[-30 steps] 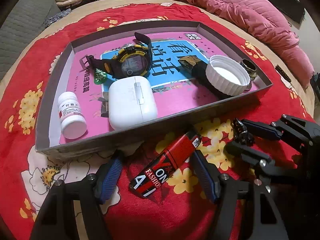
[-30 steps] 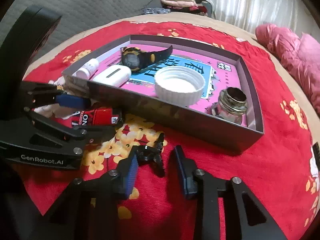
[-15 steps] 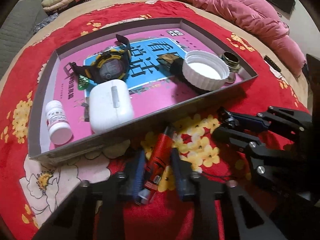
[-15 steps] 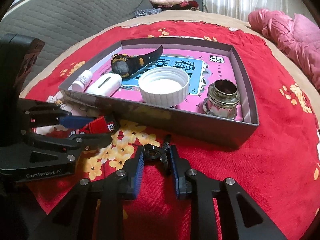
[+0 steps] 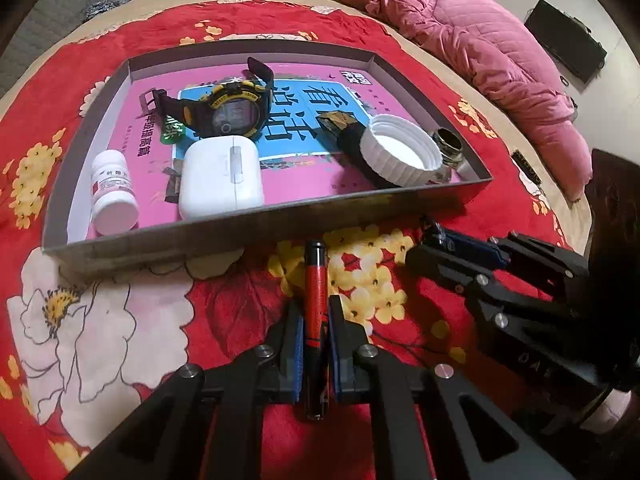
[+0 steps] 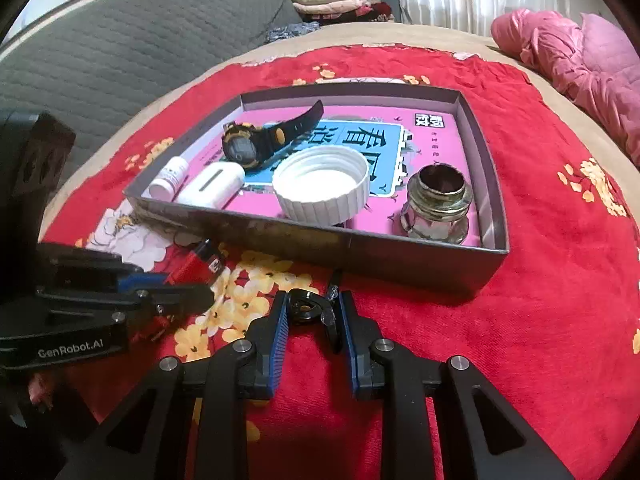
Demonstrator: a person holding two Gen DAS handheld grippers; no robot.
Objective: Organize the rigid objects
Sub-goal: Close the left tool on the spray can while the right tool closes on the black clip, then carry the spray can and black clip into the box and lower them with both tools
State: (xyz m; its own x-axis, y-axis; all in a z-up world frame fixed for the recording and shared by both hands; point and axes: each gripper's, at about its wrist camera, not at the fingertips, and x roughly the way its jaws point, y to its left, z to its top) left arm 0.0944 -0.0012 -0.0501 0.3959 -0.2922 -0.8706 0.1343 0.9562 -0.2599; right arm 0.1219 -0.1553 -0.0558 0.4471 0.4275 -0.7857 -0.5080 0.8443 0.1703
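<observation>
Slim red-and-black lighter (image 5: 315,304) clenched in the left tool (image 5: 314,312); small black, perhaps metal clip (image 6: 306,307) pinched in the right tool (image 6: 312,312).

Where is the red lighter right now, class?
In the left wrist view the red lighter lies on the red blanket, just outside the box's near wall, clamped between the left gripper's blue pads.

The tray (image 5: 256,224) is sitting on the bedspread (image 5: 80,320), holding the pill bottle (image 5: 112,188) far left, the case (image 5: 220,176) beside it, the watch (image 5: 224,108) behind, the cap (image 5: 400,152) right, and possibly a jar (image 6: 436,200) rightmost.
</observation>
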